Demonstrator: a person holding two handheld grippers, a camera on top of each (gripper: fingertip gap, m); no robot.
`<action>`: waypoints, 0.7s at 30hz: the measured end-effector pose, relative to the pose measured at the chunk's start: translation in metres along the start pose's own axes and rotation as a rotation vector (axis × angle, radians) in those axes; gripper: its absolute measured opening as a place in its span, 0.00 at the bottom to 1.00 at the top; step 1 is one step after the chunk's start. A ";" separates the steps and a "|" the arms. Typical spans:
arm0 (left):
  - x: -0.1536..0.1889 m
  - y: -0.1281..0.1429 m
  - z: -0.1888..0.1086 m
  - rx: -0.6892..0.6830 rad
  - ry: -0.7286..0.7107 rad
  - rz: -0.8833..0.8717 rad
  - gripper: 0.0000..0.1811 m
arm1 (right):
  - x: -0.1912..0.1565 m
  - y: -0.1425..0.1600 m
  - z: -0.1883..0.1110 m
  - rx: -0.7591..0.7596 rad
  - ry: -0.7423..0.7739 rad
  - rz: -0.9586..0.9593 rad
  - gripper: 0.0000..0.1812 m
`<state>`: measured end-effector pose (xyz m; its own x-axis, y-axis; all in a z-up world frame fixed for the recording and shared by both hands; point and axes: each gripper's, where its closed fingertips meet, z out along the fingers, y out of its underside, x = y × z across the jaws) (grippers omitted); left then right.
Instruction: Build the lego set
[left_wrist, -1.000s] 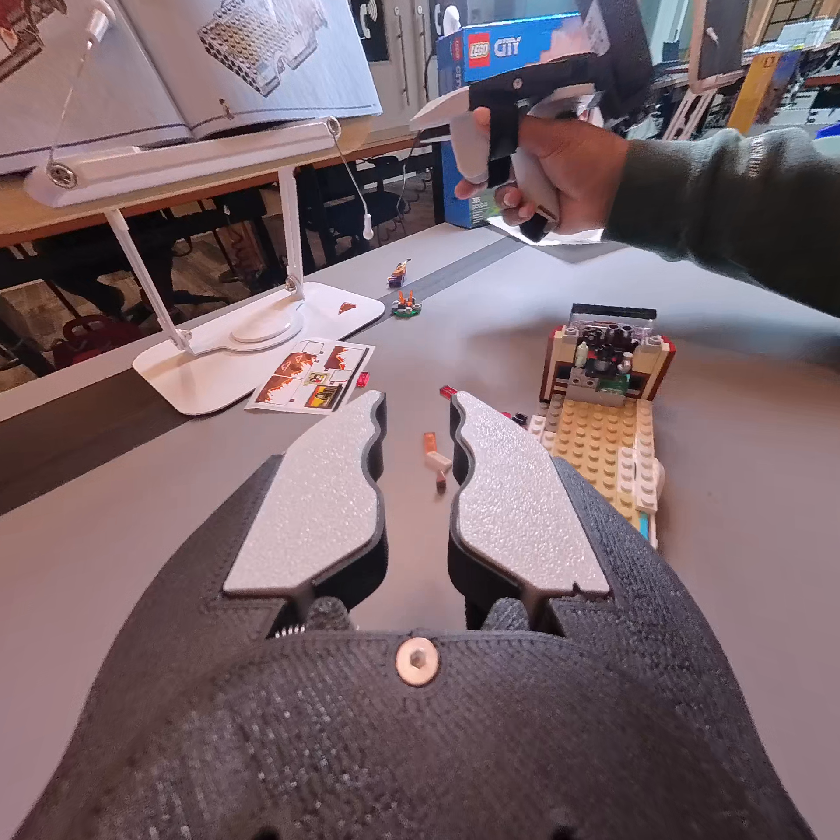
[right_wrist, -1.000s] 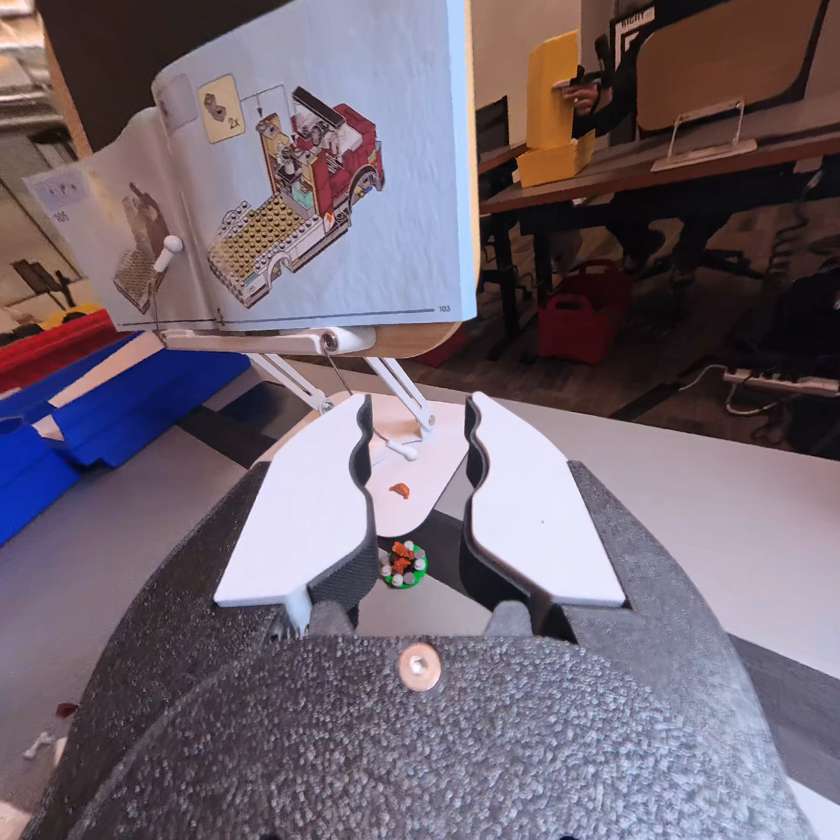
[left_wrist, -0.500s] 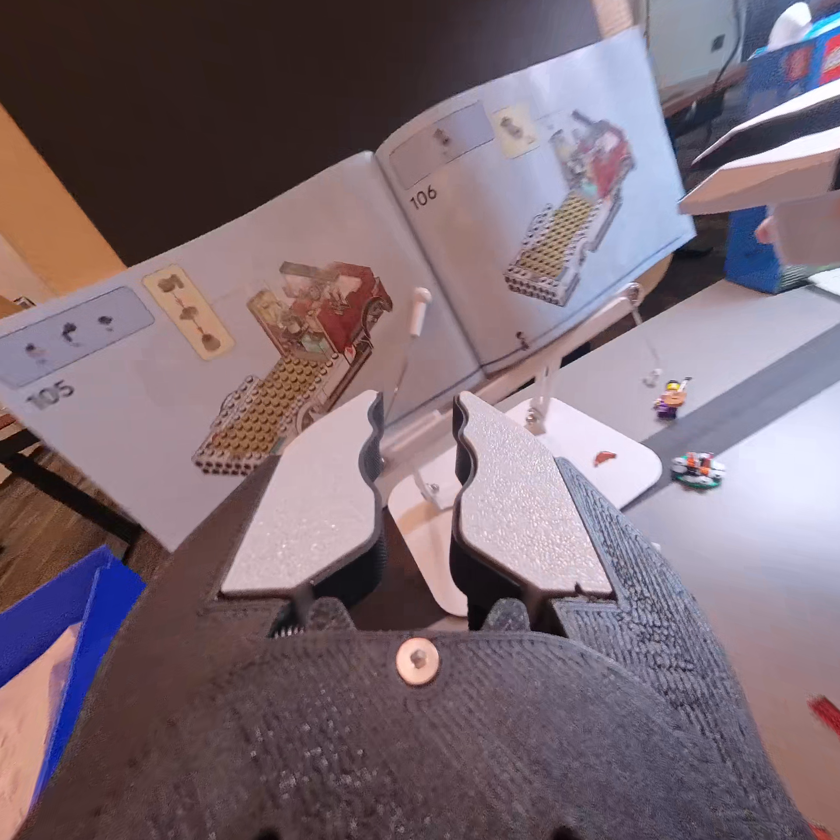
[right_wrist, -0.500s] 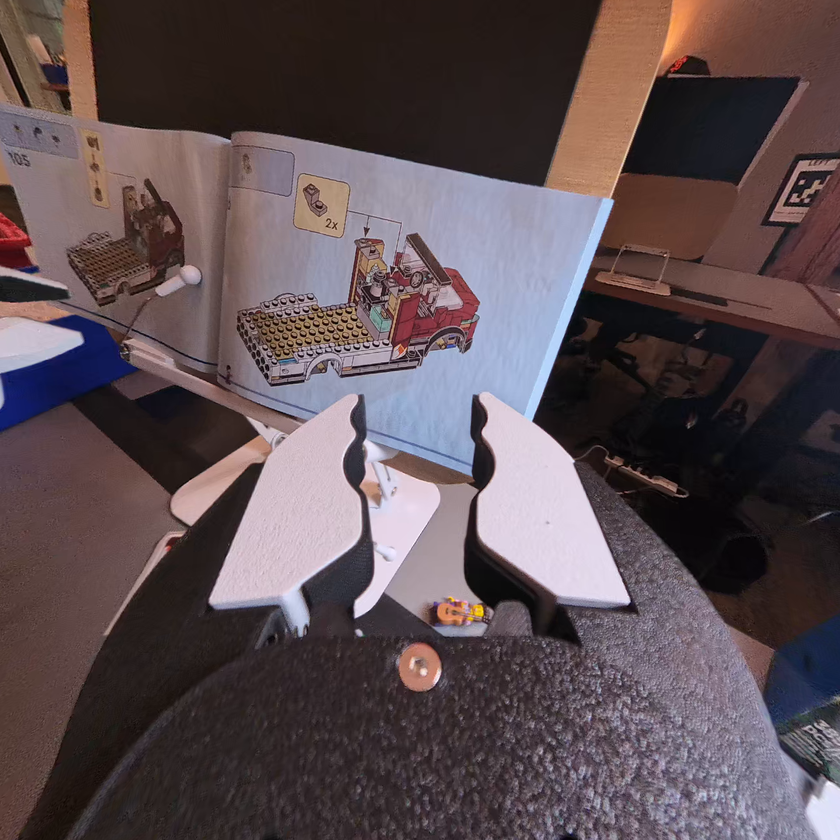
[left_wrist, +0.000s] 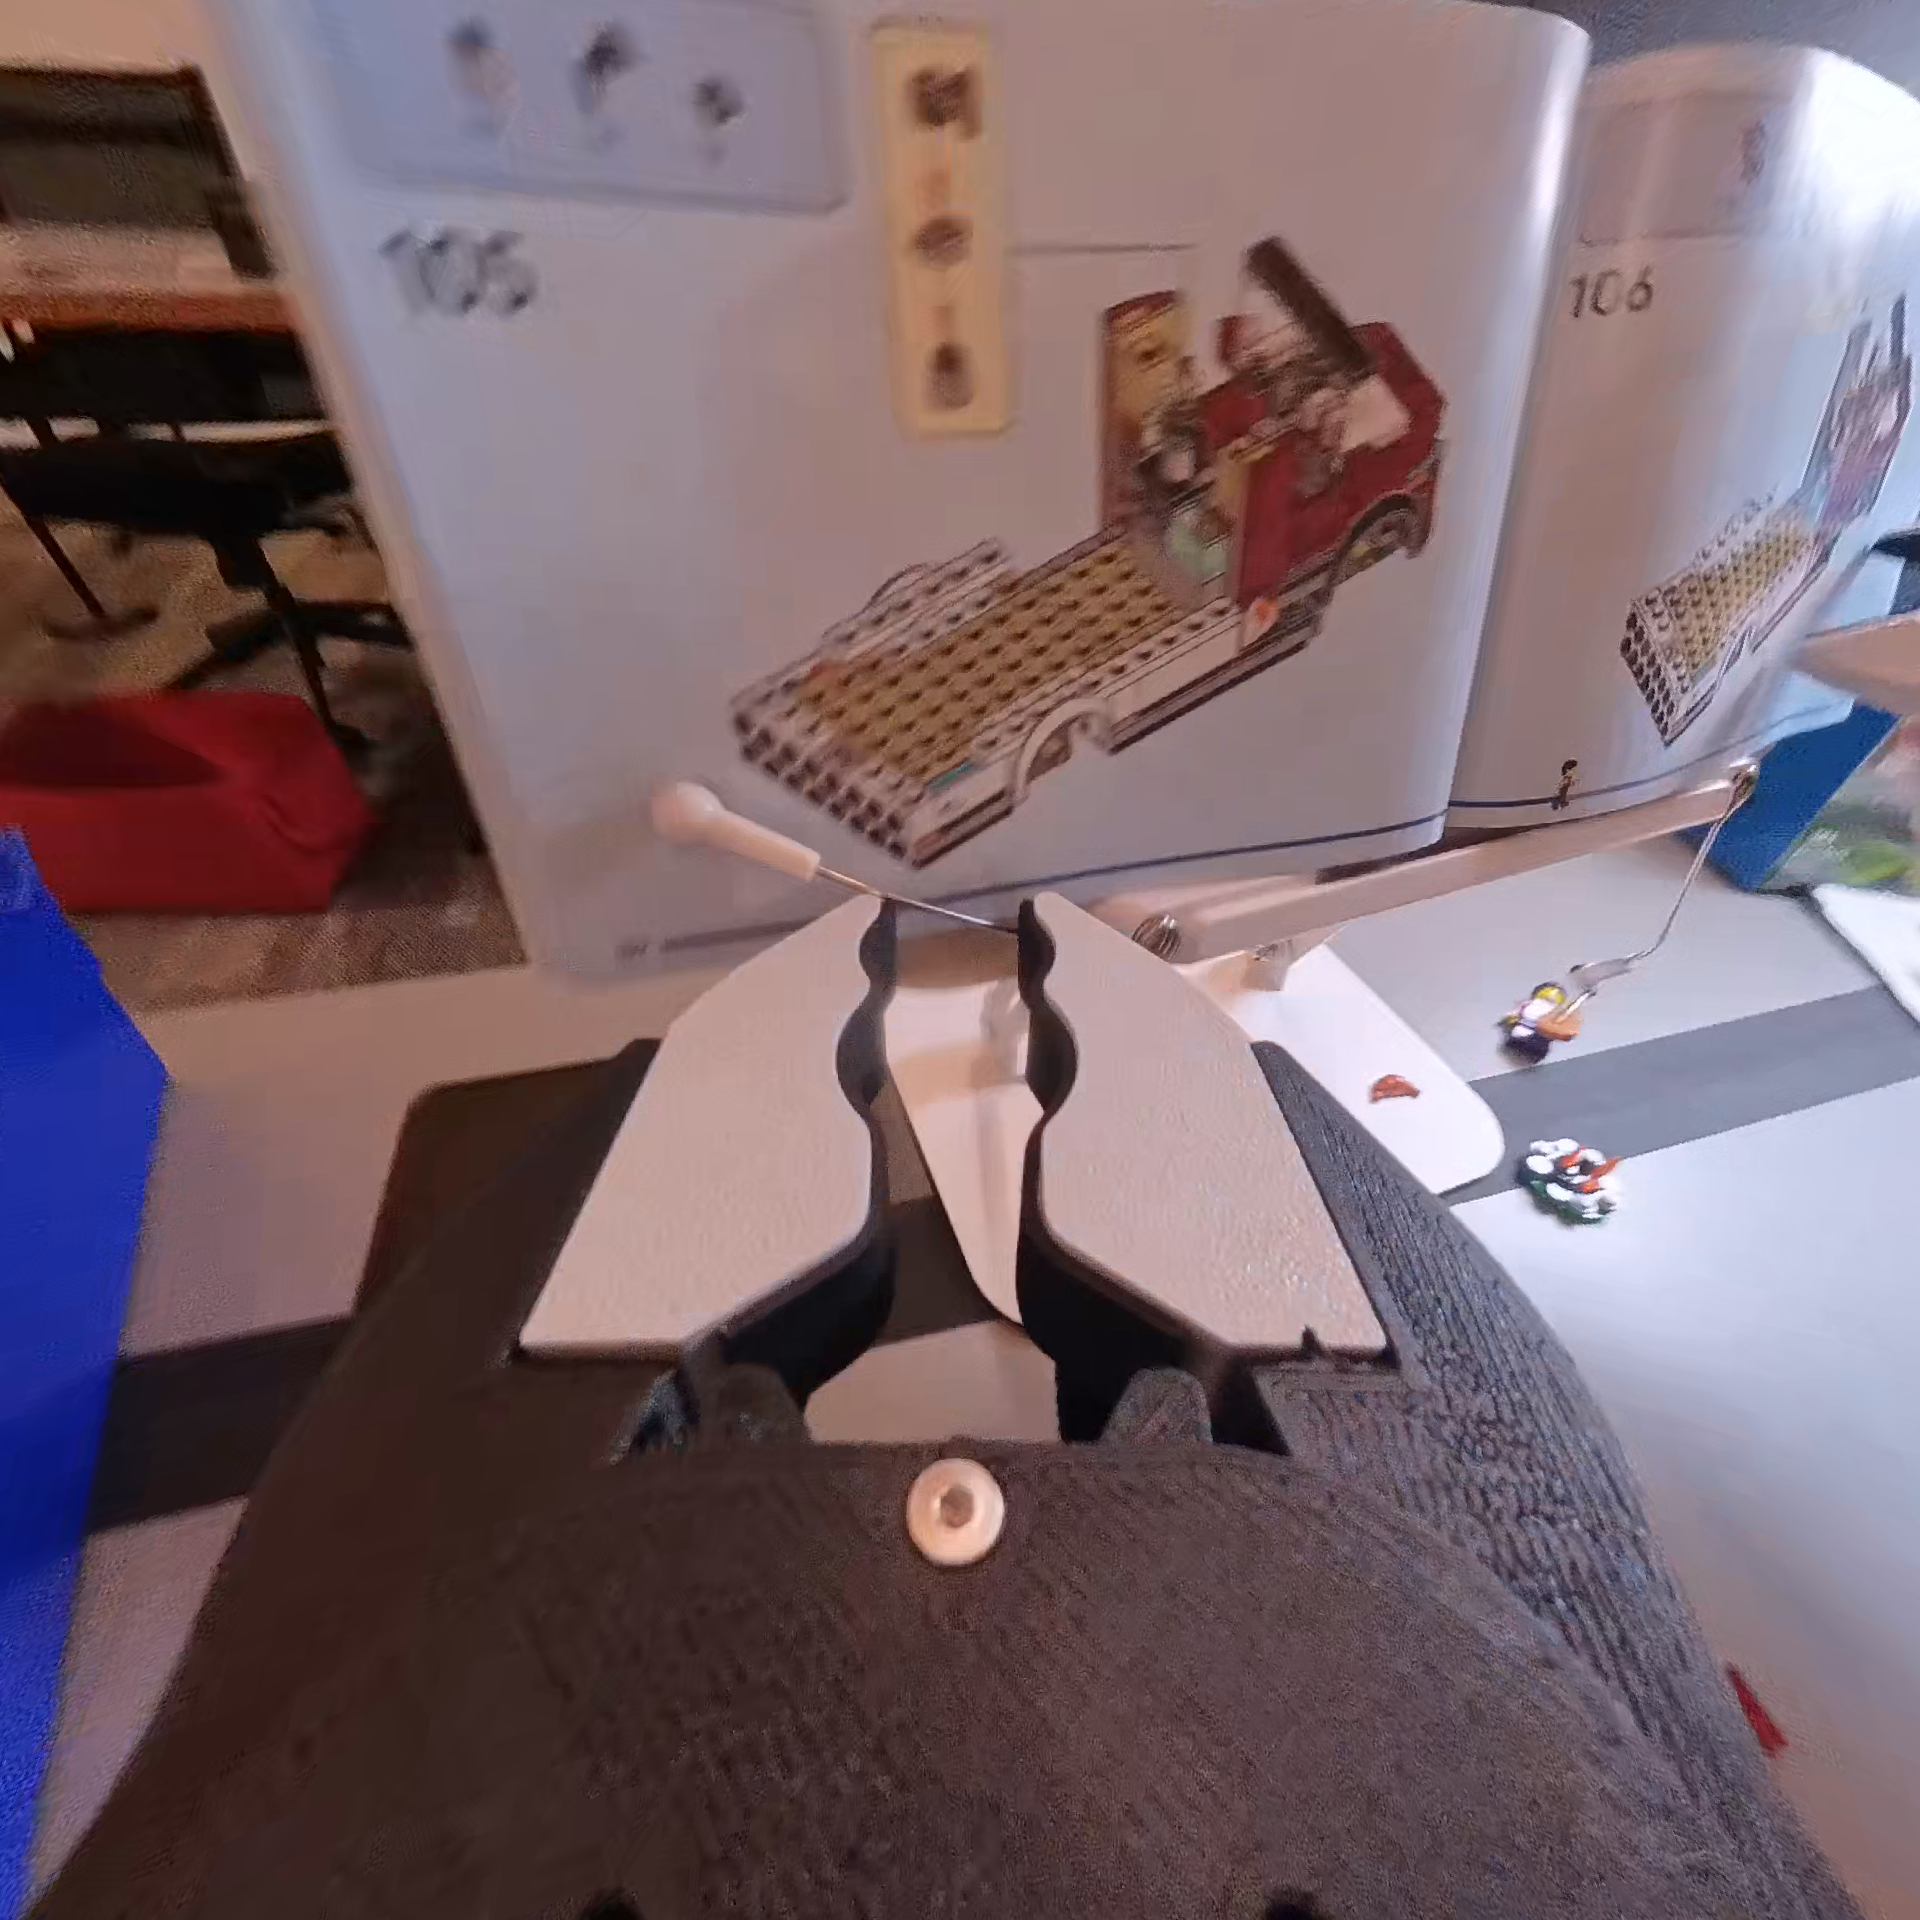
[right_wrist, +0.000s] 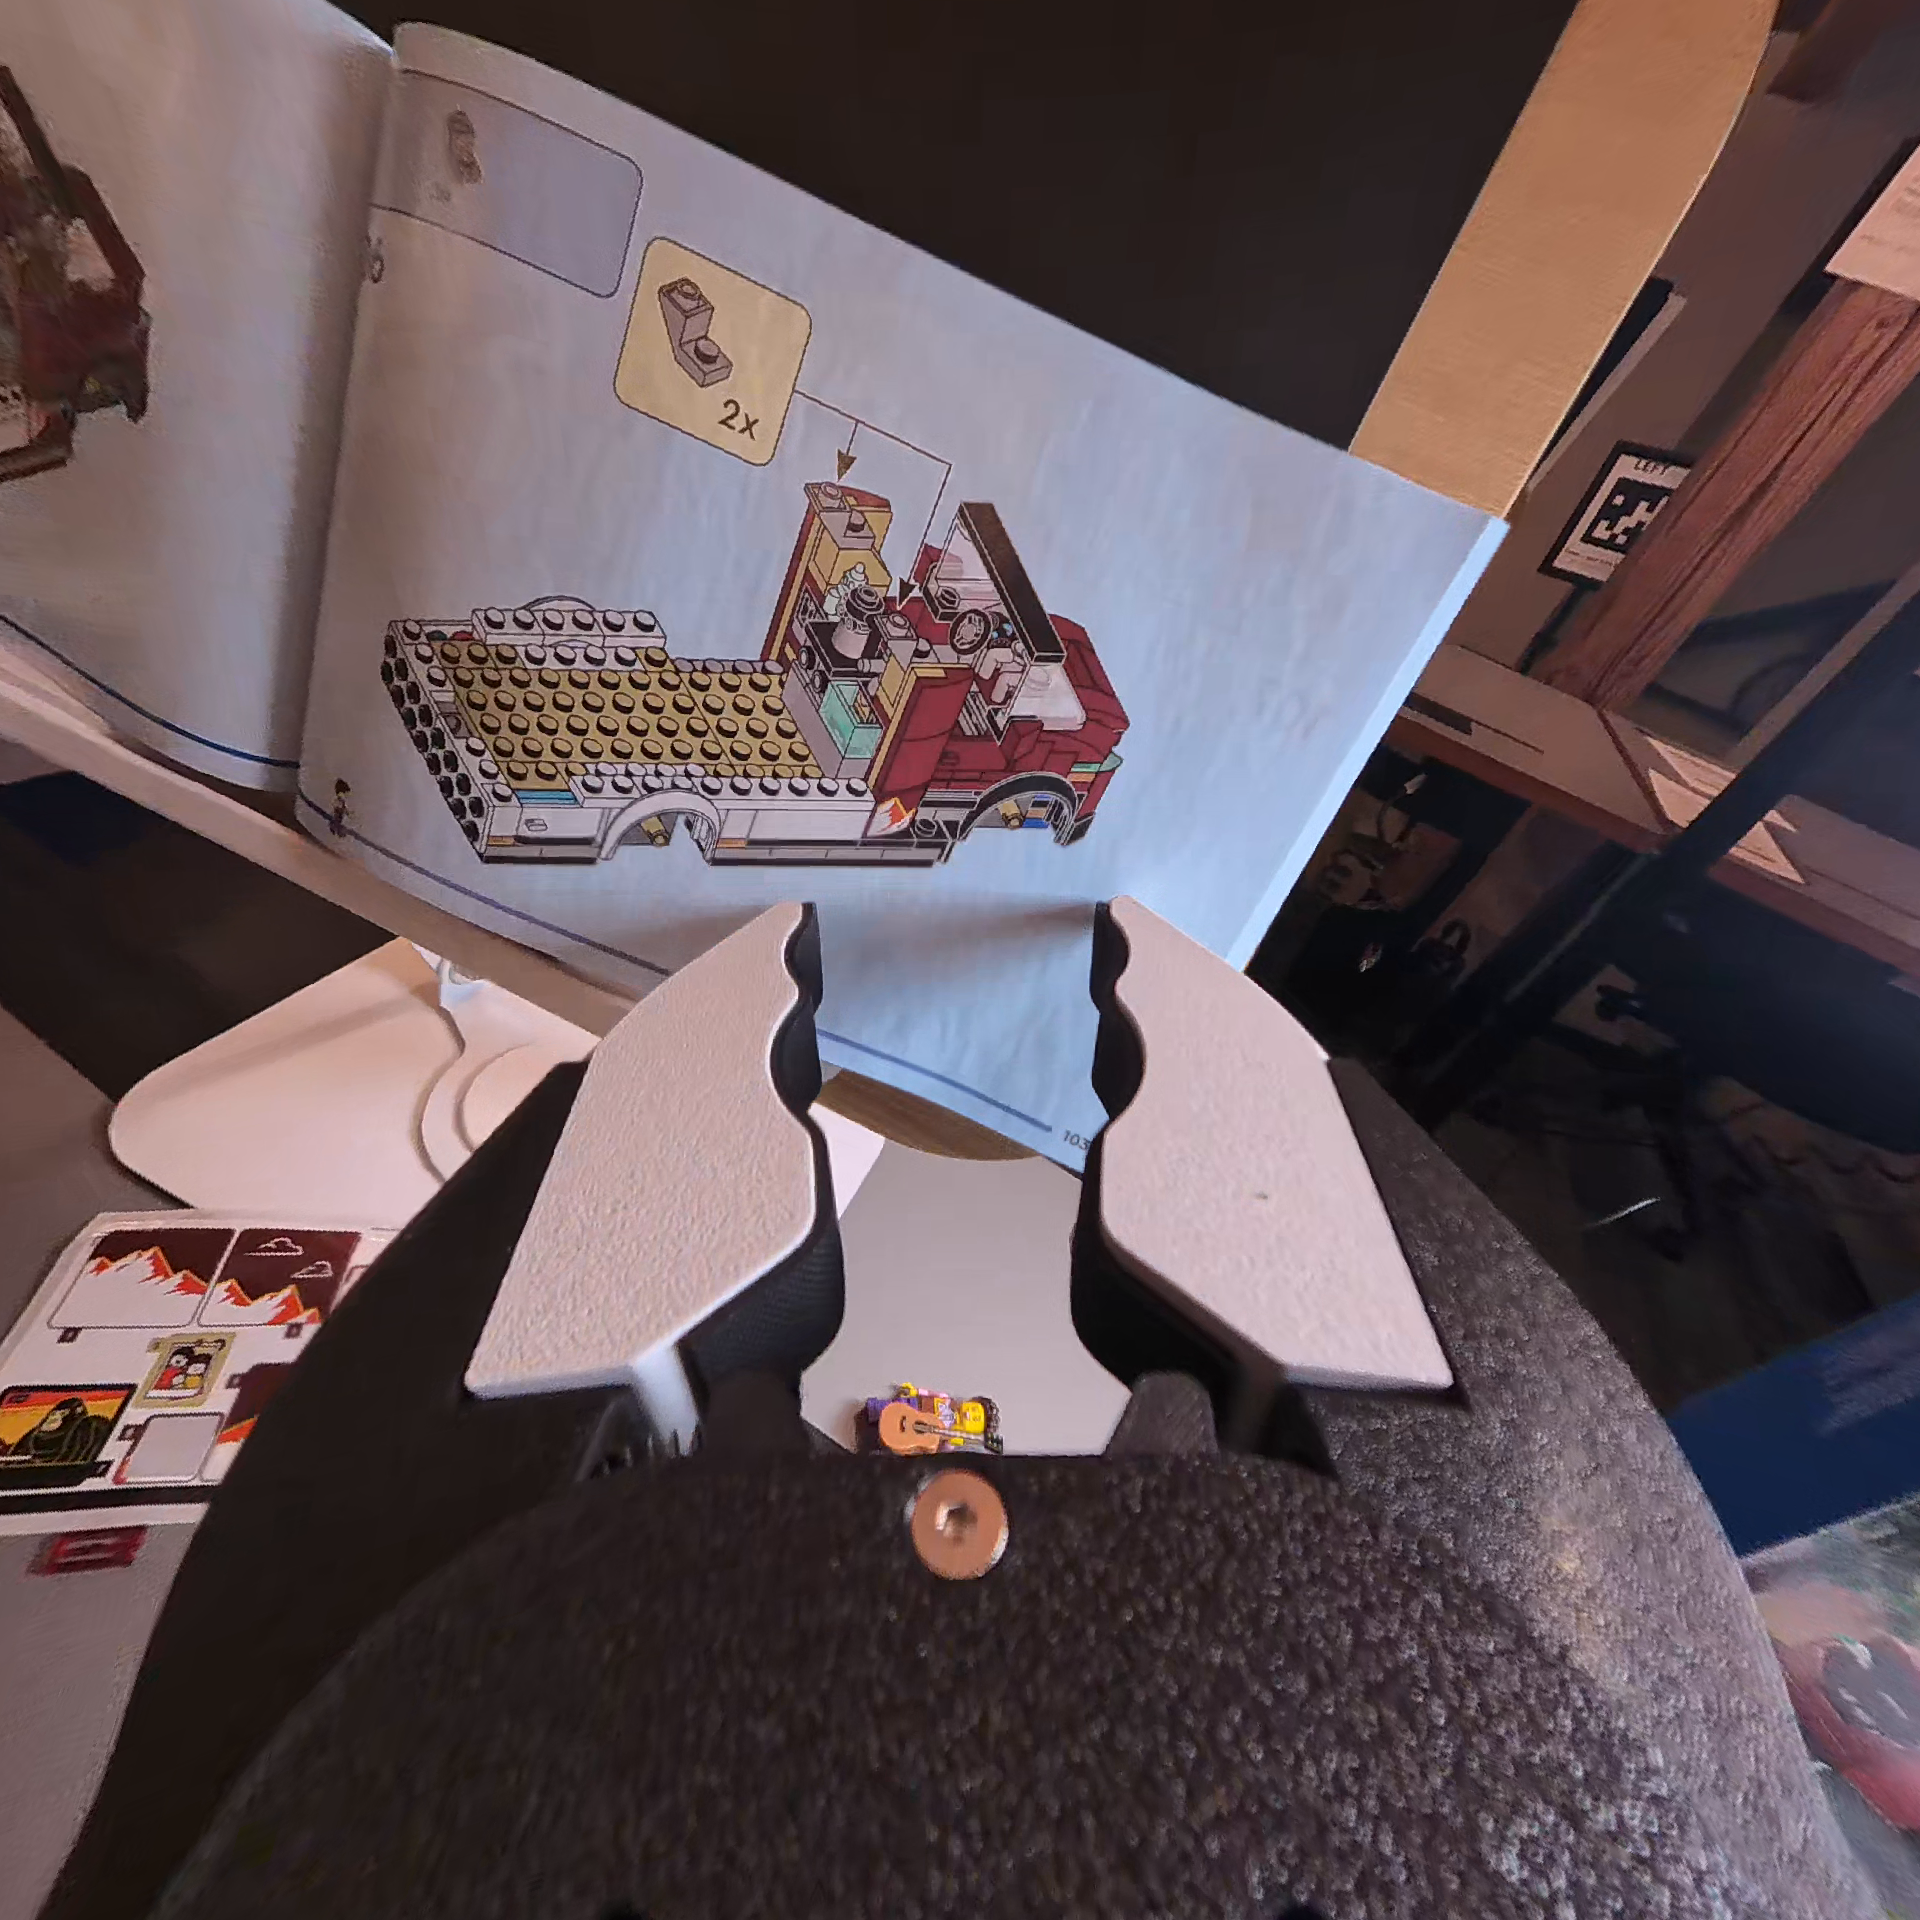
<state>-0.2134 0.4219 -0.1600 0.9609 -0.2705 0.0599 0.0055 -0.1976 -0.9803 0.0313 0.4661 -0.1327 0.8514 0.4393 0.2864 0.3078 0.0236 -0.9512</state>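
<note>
The open instruction booklet (left_wrist: 1039, 520) stands on a white stand (left_wrist: 1382, 894) and fills both views. Its right page (right_wrist: 831, 623) shows a red and white truck with a tan bed. My left gripper (left_wrist: 951, 914) is open and empty, pointing at the lower edge of the left page. My right gripper (right_wrist: 951, 925) is open and empty, in front of the right page's lower edge. A minifigure with a guitar (right_wrist: 930, 1423) lies on the table below the right gripper; it also shows in the left wrist view (left_wrist: 1538, 1013). The truck build itself is out of view.
The stand's white base (right_wrist: 312, 1081) holds a small red-brown piece (left_wrist: 1395, 1088). A small green round build (left_wrist: 1569, 1174) sits beside it. A sticker sheet (right_wrist: 156, 1361) and a small red piece (right_wrist: 83, 1553) lie on the table. A blue box (left_wrist: 52, 1247) stands at left. Some 25 cm of space lies between my two pairs of fingers.
My left gripper swung up from the table and truck build to face the booklet's left page. My right gripper moved closer to the right page. Both stayed open.
</note>
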 end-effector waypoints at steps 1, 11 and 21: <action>-0.005 0.005 -0.007 0.011 -0.001 -0.062 0.11 | 0.000 0.002 0.000 -0.003 0.002 -0.005 0.28; 0.058 -0.026 -0.026 0.179 0.101 0.189 0.11 | 0.005 -0.010 0.002 0.003 0.033 -0.052 0.28; 0.118 -0.021 0.050 -0.005 0.145 0.410 0.02 | 0.025 -0.049 0.011 0.049 0.065 -0.131 0.42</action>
<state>-0.0860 0.4413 -0.1422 0.8343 -0.4572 -0.3080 -0.3701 -0.0504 -0.9276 0.0330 0.4856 -0.0806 0.8312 0.3708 0.4142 0.3986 0.1218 -0.9090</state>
